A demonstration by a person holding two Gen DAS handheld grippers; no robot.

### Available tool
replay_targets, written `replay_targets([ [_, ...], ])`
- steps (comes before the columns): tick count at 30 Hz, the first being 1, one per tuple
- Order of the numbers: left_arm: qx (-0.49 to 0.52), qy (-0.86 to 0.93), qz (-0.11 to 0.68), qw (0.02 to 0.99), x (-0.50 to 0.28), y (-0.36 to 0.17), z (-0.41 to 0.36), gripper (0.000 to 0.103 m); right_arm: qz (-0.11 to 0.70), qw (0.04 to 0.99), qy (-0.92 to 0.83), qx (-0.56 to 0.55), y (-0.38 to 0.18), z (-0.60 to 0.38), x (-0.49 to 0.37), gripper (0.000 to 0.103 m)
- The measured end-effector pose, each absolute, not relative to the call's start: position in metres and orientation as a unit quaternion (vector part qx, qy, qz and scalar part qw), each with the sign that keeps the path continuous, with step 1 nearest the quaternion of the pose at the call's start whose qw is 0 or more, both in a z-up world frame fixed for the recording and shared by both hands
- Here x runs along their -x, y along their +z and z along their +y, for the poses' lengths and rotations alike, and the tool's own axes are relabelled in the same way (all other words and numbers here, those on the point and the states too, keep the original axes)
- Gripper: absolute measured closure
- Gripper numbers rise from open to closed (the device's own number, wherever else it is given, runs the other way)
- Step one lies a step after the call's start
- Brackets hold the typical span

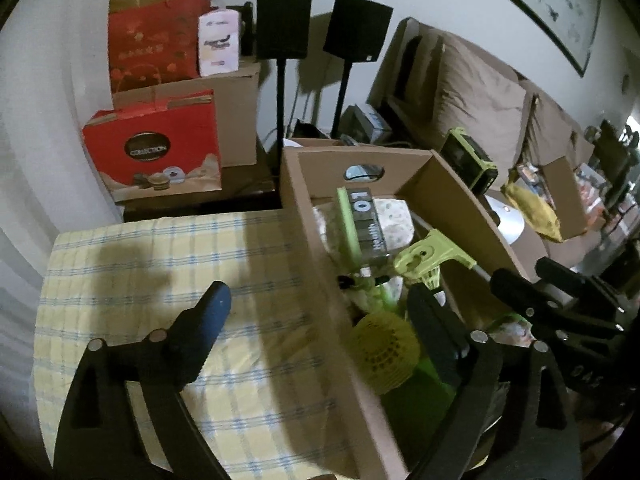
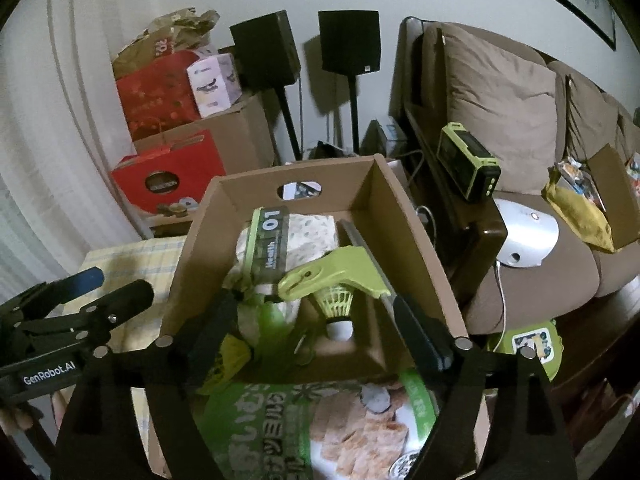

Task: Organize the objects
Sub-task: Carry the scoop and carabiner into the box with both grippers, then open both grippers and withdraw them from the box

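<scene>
Grippers both spread and empty, we hold our left gripper [image 1: 320, 304] and right gripper [image 2: 316, 312] above the cardboard box [image 2: 404, 240] of green items.

Cardboard box [image 2: 404, 236] on the checked cloth [image 1: 168, 264]; shuttlecock [image 2: 335, 307] inside, sofa [image 2: 512, 128] right

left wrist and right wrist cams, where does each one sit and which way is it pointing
Left wrist: sits on the left gripper, angled down at the checked cloth and the left side of the box; own open fingers show, with the right gripper at the right edge.
Right wrist: sits on the right gripper, angled down into the box over a snack bag; own open fingers show, with the left gripper at left.
Shared: box, green tool, speakers, sofa.
</scene>
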State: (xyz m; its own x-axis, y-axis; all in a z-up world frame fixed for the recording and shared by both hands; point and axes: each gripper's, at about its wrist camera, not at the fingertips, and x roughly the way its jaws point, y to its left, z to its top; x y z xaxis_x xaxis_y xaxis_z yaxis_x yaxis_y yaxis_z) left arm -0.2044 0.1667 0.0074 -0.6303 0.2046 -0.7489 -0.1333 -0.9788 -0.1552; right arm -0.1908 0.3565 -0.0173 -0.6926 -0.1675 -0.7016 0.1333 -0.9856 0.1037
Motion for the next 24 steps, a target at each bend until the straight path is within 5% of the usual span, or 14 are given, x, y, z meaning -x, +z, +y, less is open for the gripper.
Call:
replay_targets([
  [6,0.414,0.906,-0.035,0.083,0.186,0.008,0.149,0.003,-0.019,0.089,-0.919,-0.385,-0.019,0.349,0.178,0.012],
  [10,0.411,0.908,-0.027,0.075,0.172,0.009,0.140,0.000,-0.014,0.094,-0.919,-0.382,-0.019,0.340,0.169,0.000],
  [24,0.393,0.917,-0.042,0.058,0.110,0.017,0.104,0.000,0.005,0.096,-0.925,-0.368,-0.015,0.317,0.121,0.000],
])
